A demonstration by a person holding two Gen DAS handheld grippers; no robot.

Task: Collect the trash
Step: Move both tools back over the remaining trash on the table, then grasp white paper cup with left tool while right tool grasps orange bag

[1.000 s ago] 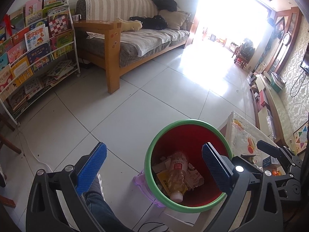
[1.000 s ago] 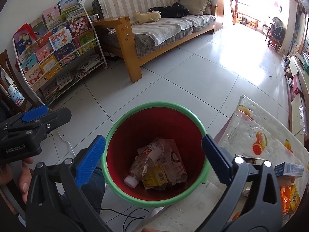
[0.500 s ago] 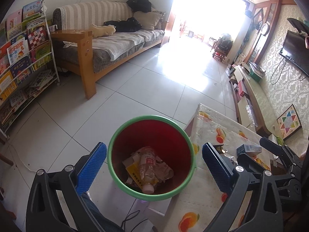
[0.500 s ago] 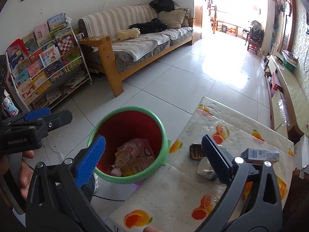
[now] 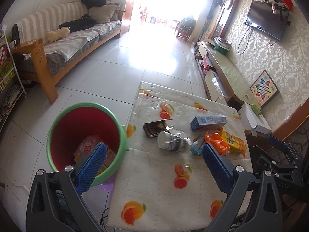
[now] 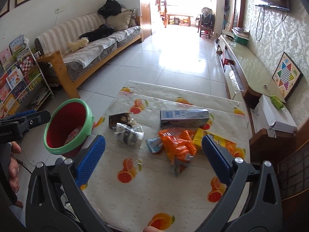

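Observation:
A red bin with a green rim (image 5: 58,119) (image 6: 87,114) stands at the table's left edge, with a bottle and wrappers inside. On the orange-print tablecloth (image 5: 154,183) (image 6: 154,183) lie a crushed white cup (image 5: 171,144) (image 6: 128,134), a dark wrapper (image 5: 154,128) (image 6: 117,118), a blue box (image 5: 207,122) (image 6: 184,118), an orange bag (image 5: 216,143) (image 6: 177,145) and a yellow box (image 5: 233,142) (image 6: 220,142). My left gripper (image 5: 152,160) is open and empty above the table's near left. My right gripper (image 6: 152,152) is open and empty, short of the orange bag.
A wooden-framed sofa (image 5: 63,44) (image 6: 90,46) lines the left wall, with a book rack (image 6: 19,77) beside it. A low TV cabinet (image 5: 222,67) (image 6: 245,63) runs along the right wall. A purple stool (image 5: 106,183) sits under the bin. A person's hand (image 6: 11,166) holds the left gripper.
Both grippers have swung right from over the bin to over the table, bringing the trash pile into view. Both stayed open and empty.

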